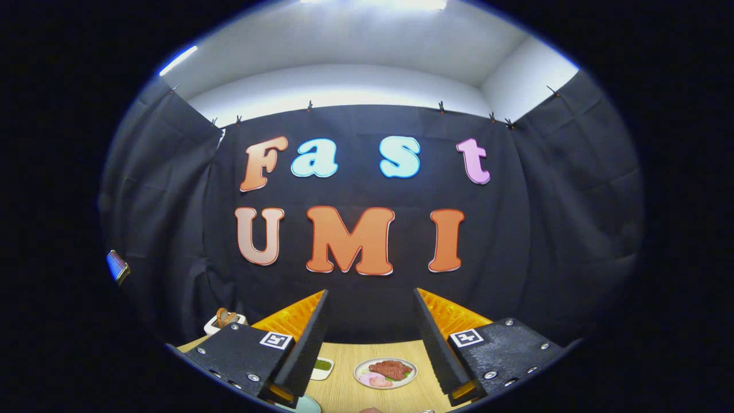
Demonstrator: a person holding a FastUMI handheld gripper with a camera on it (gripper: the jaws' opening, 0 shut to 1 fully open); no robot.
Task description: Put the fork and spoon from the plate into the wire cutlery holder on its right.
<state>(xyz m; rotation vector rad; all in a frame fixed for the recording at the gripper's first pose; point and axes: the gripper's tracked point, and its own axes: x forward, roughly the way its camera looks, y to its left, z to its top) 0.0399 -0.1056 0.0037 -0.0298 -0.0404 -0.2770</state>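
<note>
Your gripper (371,321) is released, fingers spread wide with nothing between them, held above the light wooden table (344,390). Beyond them sits a round white plate of meat (385,373); the fork, spoon and holder can't be made out.

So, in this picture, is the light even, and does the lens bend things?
Gripper view: bright ceiling light glares at the top while the wooden table is evenly lit; the fisheye curves the walls strongly; the open tongs and the plate of food between them look sharp.
</note>
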